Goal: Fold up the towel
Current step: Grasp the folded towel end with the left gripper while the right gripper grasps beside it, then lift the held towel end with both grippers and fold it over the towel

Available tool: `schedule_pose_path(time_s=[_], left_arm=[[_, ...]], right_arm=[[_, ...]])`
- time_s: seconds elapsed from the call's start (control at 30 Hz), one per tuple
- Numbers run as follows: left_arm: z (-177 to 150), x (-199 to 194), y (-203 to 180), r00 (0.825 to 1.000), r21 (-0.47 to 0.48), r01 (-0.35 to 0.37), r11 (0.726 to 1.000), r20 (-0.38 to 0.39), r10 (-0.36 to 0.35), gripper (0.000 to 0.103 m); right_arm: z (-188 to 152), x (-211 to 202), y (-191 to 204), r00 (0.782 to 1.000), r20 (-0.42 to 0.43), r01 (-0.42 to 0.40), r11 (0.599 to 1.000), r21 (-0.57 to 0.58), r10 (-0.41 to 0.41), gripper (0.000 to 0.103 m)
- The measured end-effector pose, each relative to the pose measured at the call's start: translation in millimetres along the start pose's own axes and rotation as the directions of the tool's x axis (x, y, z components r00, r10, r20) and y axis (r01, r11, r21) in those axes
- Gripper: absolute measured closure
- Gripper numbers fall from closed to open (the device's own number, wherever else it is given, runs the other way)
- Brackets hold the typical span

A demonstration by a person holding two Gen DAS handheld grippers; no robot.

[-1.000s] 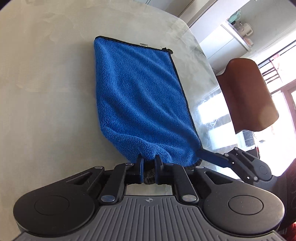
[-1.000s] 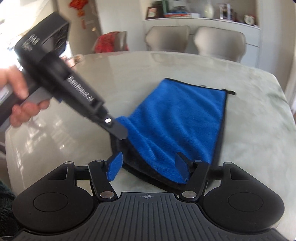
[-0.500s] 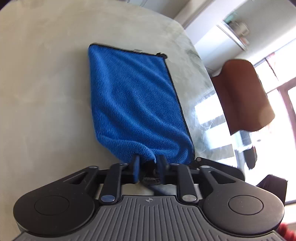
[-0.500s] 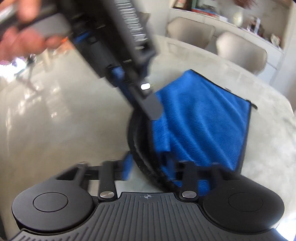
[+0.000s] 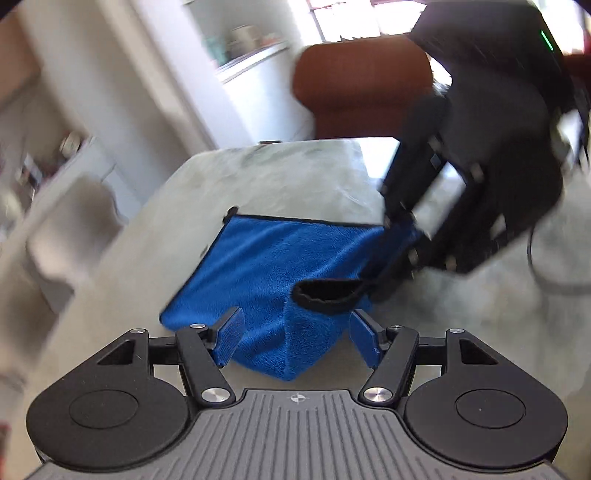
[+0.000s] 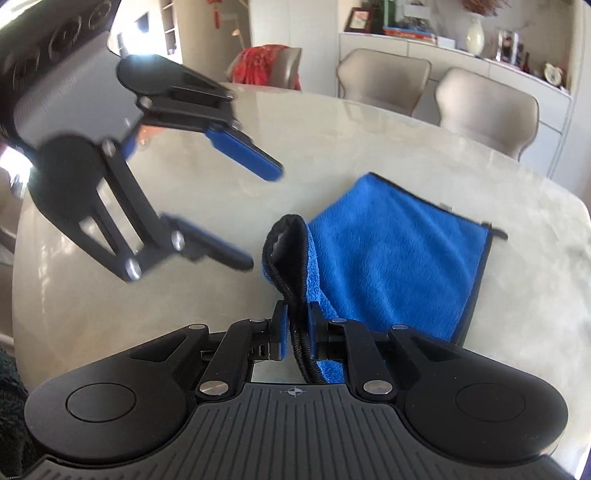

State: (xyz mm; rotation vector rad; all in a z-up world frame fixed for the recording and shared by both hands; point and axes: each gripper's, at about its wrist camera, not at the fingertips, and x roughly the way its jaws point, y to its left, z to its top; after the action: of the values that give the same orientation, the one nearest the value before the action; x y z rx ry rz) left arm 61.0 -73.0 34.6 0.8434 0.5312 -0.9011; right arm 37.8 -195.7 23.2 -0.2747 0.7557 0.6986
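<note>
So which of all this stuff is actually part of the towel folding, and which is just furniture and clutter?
Part of the job:
blue towel
right gripper, clamped on the towel's black edge
left gripper, open
table

Just there:
beige chairs
brown chair
white vase

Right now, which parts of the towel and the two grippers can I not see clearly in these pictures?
- Towel underside: hidden by its own upper layer, both views.
- Pinched towel edge: covered by the right gripper pads, right wrist view.
- Right gripper fingertips in the left wrist view: motion blur, contact unclear.
- Left gripper body: cut off by the frame's left edge, right wrist view.
</note>
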Motion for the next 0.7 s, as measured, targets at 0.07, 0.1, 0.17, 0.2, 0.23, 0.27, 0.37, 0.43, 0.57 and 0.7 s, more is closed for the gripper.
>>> schedule_pose_path(time_s=[0.07, 0.1, 0.17, 0.2, 0.23, 0.27, 0.37, 0.43, 0.57, 0.7], left_arm=[[0, 11, -2, 1.0, 0.052, 0.01, 0.999, -0.005, -0.01, 0.036], [0, 14, -2, 1.0, 0.065, 0.013, 0.998, -0.005, -0.013, 0.036], [1, 26, -3, 1.0, 0.11, 0.019, 0.994, -0.009, -0.018, 0.036], [3, 30, -5, 1.0, 0.133, 0.021, 0.991, -0.01, -0.02, 0.036], [3, 34, -6, 1.0, 0.148, 0.025, 0.989, -0.01, -0.024, 0.036], [2, 38, -8, 0.999, 0.159, 0.032, 0.987, -0.01, -0.03, 0.036], [4, 49, -10, 0.993, 0.186, 0.11, 0.976, -0.061, -0.101, 0.061], [5, 53, -10, 0.986, 0.171, 0.155, 0.973, -0.093, -0.141, 0.077], [1, 53, -3, 0.98, 0.092, 0.18, 0.979, -0.102, -0.171, 0.093], [0, 47, 1, 0.98, 0.069, 0.186, 0.98, -0.085, -0.18, 0.093]], right_arm=[[3, -1, -2, 1.0, 0.0, -0.009, 1.0, -0.022, 0.009, 0.091], [4, -2, -2, 1.0, 0.0, -0.016, 0.999, -0.031, 0.016, 0.091], [4, -3, 0, 0.999, -0.005, -0.034, 0.998, -0.054, 0.034, 0.091], [5, -3, 1, 0.999, -0.008, -0.043, 0.997, -0.066, 0.043, 0.091], [4, -4, 2, 0.998, -0.014, -0.054, 0.996, -0.076, 0.054, 0.091], [4, -3, 2, 0.998, -0.014, -0.059, 0.995, -0.081, 0.058, 0.091], [4, -4, -1, 0.998, -0.011, -0.058, 0.996, -0.065, 0.058, 0.091], [4, -5, -2, 0.999, -0.009, -0.042, 0.997, -0.064, 0.042, 0.091], [0, -8, -1, 1.0, -0.026, 0.008, 0.997, -0.081, -0.01, 0.087], [-11, -15, 2, 0.998, -0.055, 0.011, 0.996, -0.087, -0.016, 0.057]])
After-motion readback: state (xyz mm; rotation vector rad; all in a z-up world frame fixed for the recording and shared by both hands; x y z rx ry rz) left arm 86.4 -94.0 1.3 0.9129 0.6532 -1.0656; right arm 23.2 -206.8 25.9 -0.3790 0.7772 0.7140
